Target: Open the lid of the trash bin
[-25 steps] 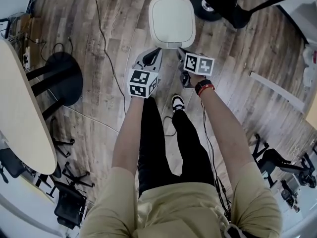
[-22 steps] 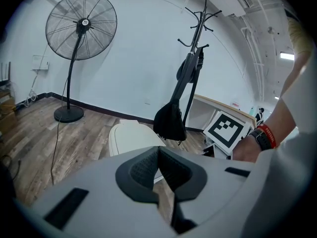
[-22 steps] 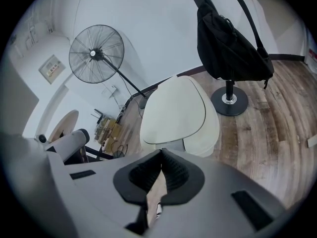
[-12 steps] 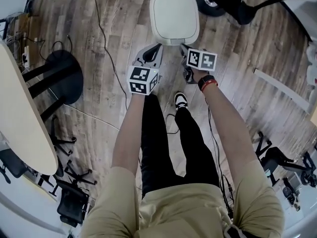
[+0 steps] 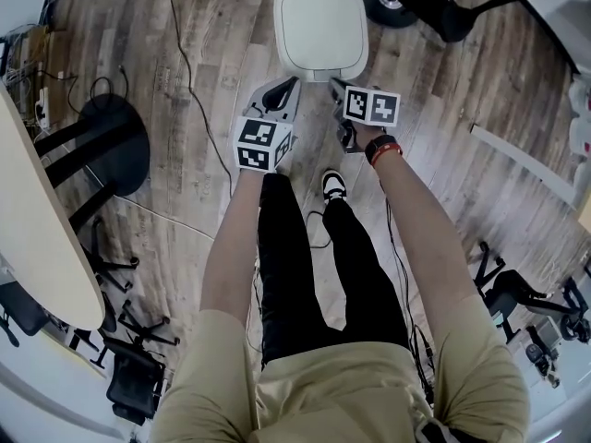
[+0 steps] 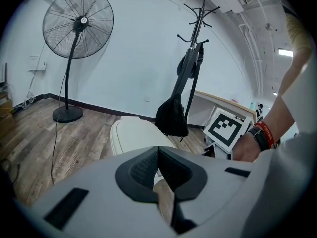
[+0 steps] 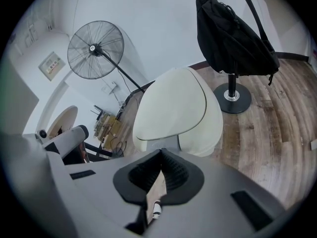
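Since a second ago both grippers have edged slightly toward the bin. Left gripper [image 5: 289,85]: jaws closed tip to tip, holding nothing. Right gripper [image 5: 334,85]: likewise pressed together, empty. Just beyond both tips, the white trash bin [image 5: 320,26] stands on the wood floor [image 5: 203,53], lid down.

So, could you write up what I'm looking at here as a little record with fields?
setting: room with a wooden floor
trash bin: white, standing on the floor
lid: down, not yet opened
left gripper: fingers together, empty, close to the bin's near edge
right gripper: fingers together, empty, close to the same edge
contact with bin: cannot tell
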Demonstrator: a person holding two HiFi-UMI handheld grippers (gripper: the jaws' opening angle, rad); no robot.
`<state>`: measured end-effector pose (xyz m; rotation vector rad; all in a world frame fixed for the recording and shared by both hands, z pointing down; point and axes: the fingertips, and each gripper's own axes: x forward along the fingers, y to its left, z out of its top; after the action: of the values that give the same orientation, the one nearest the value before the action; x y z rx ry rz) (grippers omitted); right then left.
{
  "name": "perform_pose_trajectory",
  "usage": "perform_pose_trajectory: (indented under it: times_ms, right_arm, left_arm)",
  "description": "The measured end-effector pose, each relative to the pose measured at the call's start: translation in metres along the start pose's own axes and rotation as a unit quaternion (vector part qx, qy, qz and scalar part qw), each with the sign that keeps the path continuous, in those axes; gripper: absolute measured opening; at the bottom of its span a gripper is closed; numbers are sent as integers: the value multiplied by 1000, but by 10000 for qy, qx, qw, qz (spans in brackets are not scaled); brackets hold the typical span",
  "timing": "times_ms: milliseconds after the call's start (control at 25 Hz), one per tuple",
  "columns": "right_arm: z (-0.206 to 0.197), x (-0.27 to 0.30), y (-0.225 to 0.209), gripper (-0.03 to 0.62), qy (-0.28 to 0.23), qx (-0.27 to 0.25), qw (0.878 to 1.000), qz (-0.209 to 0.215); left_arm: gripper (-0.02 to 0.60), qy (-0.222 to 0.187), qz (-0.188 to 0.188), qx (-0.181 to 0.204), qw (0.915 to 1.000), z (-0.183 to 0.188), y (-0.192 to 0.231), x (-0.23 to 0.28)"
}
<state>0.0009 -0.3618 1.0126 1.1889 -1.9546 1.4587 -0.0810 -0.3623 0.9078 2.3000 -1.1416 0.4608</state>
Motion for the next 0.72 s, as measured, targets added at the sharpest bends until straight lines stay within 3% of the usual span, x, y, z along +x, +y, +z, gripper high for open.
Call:
perform_pose_trajectory:
  times_ms: [720]
  right_arm:
    - [-3, 5, -7, 11, 163, -164, 9997, 19]
  left_arm:
    - [25, 187, -109, -102, 9997, -23, -1, 7]
